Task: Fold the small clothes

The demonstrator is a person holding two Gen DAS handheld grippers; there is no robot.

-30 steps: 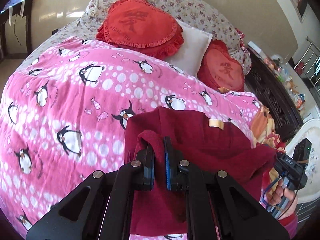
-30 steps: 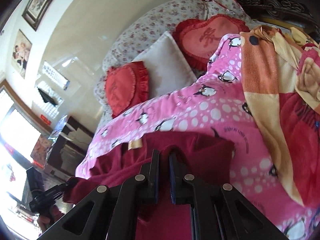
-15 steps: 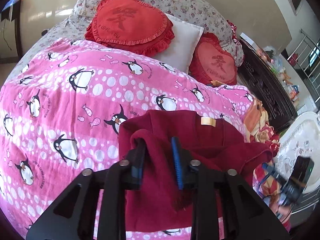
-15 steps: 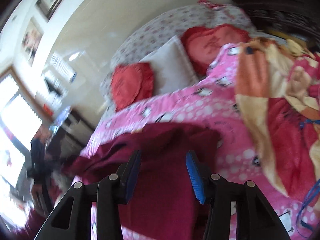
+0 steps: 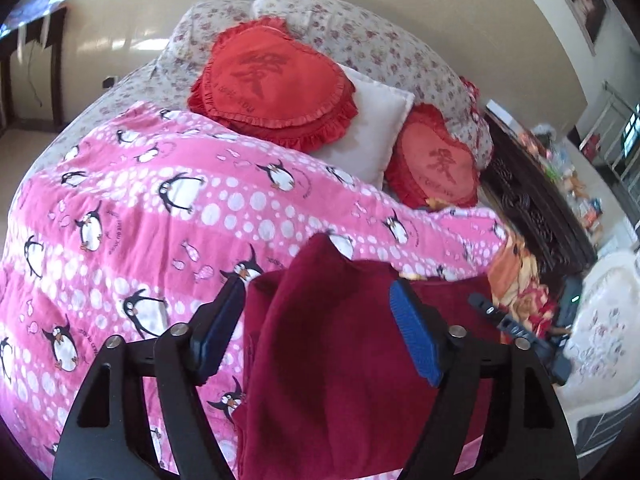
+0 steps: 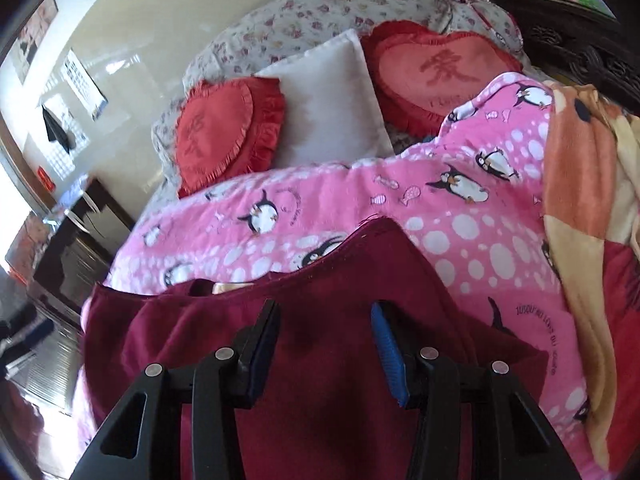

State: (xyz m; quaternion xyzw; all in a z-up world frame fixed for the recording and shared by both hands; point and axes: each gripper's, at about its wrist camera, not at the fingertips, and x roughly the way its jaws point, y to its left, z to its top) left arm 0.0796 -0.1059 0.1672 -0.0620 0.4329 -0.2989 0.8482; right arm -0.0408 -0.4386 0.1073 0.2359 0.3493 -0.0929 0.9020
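On pink blanket: maroon garment folded; left tongs, right tongs spread wide, gripping nothing.

Legible text — sparse. Heart cushion: large Chinese character, small curved line below, too blurred to read. Second heart cushion: same character, small line reading roughly "I LOVE YOU". Penguin blanket: curved print "JUSQU'..." — remainder unclear.
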